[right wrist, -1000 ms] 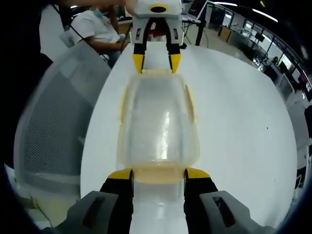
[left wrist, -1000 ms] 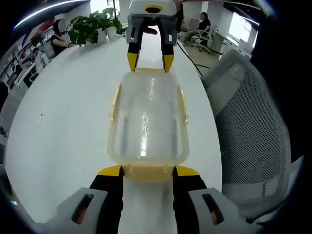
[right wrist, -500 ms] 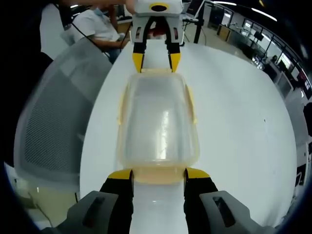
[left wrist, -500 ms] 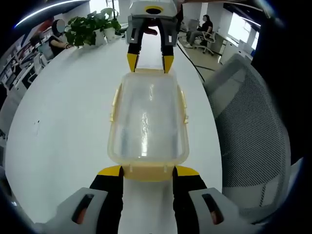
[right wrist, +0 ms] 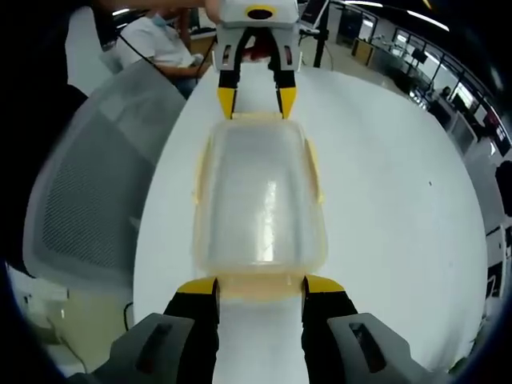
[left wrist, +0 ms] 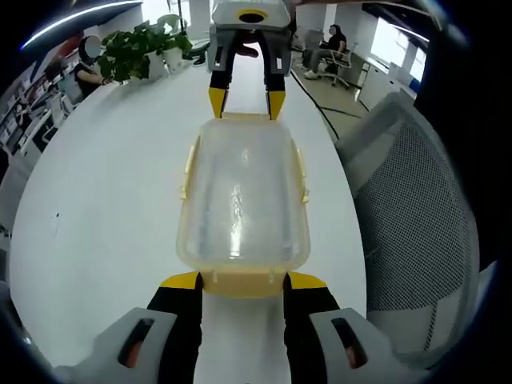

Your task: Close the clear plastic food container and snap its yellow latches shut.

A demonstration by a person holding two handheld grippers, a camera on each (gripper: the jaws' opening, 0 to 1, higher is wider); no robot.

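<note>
Over the last second nothing on the container has changed; only my cameras drifted, so the end latches remain unsnapped, I judge. It lies on the white table, long axis running 6 to 12 o'clock. My left gripper and right gripper stay spread, each straddling an end latch.

container end latches hidden between tool tips, chair cropped
</note>
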